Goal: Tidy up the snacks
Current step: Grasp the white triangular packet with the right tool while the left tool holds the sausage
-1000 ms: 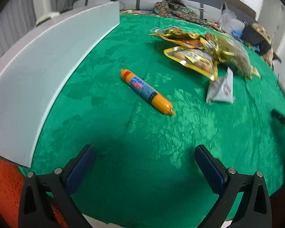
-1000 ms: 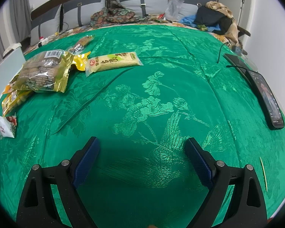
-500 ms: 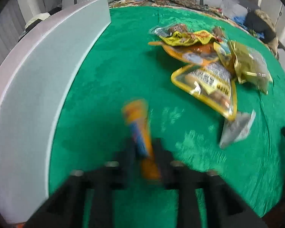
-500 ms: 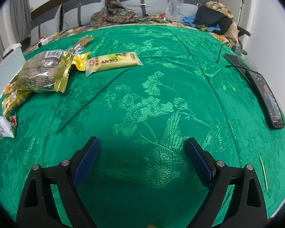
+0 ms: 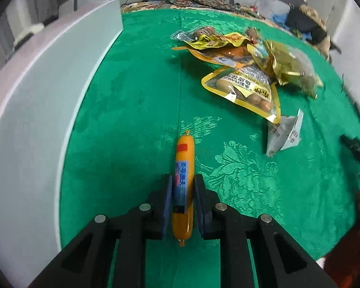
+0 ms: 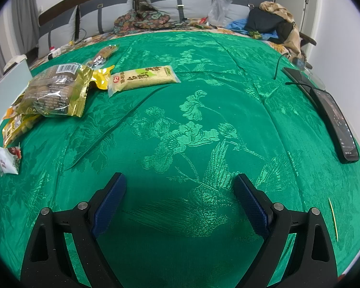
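A second ago the left claw [image 5: 183, 189] stood wide above the green tabletop [image 5: 132, 110] with the sausage stick [image 5: 183, 168] lying loose ahead — now its 2 blue pads are clenched on the stick's middle, the orange end pointing away. To the left stands 1 white box [image 5: 36, 100]; its inside cannot be seen. Right of the stick lie 1 small white packet [image 5: 286, 134] and a heap of snack bags — at least 4. The right claw [image 6: 180, 200] has not shifted; its jaws are spread with nothing between them, and 1 pale long packet [image 6: 141, 78] lies well ahead.
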A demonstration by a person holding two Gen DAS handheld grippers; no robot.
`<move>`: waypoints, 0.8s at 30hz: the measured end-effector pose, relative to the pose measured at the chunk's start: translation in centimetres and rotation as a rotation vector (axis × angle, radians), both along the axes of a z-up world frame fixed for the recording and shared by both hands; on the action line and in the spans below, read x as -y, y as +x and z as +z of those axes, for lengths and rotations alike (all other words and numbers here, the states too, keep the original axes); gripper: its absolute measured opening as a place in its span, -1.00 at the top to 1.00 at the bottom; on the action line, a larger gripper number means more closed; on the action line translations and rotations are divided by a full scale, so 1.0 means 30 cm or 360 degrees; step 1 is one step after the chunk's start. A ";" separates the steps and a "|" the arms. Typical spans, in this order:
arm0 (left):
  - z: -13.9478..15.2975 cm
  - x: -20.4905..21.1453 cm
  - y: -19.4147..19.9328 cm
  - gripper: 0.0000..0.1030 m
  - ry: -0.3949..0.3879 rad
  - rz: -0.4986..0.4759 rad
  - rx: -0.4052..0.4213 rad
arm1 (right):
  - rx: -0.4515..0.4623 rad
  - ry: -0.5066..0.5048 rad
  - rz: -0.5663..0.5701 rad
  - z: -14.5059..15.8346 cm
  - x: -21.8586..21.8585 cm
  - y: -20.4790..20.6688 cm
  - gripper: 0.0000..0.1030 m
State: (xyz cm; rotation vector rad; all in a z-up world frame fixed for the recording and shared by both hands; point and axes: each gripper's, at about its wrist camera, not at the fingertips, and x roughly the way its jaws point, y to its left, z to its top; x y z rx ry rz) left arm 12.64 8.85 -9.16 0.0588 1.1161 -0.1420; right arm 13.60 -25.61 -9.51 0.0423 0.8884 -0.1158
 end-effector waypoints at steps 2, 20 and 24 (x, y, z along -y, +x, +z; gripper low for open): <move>-0.001 0.012 -0.013 0.67 0.0057 -0.0022 0.0029 | -0.0017 -0.0001 0.0013 0.002 -0.002 0.001 -0.82; 0.059 -0.092 -0.106 0.72 -0.0435 0.0124 0.0134 | -0.0229 0.0452 0.0706 0.063 -0.639 0.089 0.81; 0.114 -0.083 -0.128 0.72 -0.0558 0.0107 0.0180 | -0.0142 0.0607 0.0612 0.136 -0.519 0.021 0.84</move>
